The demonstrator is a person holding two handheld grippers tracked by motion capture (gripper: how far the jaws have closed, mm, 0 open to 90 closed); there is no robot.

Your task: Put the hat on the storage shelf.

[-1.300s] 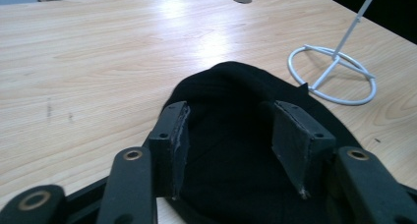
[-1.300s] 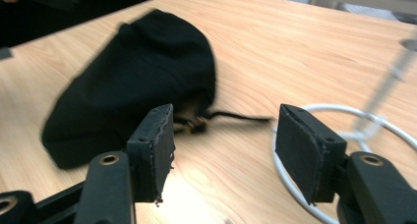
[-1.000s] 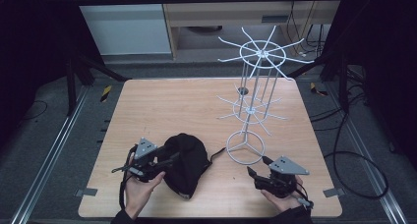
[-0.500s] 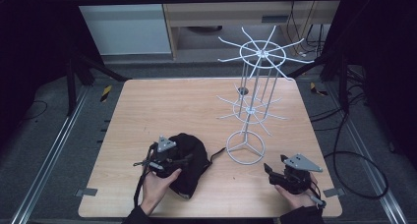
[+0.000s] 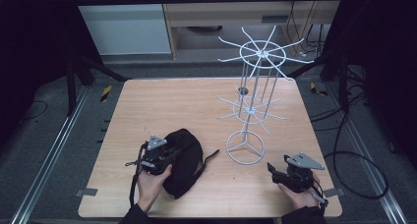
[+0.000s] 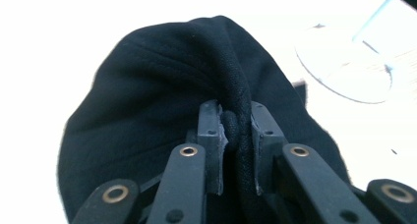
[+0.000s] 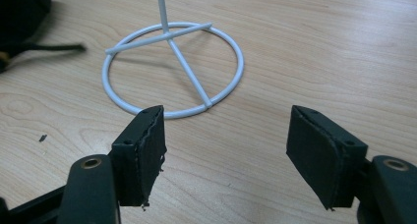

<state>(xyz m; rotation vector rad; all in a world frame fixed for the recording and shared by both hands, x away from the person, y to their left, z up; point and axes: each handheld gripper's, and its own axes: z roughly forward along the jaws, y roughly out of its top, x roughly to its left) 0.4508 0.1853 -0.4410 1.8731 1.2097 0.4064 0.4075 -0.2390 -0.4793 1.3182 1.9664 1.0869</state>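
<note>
Black soft cotton cap (image 5: 183,161) lies at the wooden table's (image 5: 162,101) near left edge, beside the white wire stand (image 5: 252,106). Light and floppy, it likely sags when lifted; its thick seam gives firm purchase. The left gripper (image 6: 235,135) has just been closing and pinches that seam; the right gripper (image 7: 226,150) hovers, jaws apart.

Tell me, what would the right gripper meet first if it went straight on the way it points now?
Probably the ring base of the white wire stand. The right gripper has its fingers open with nothing between them, and bare table lies before the ring. Depth is hard to judge.
</note>
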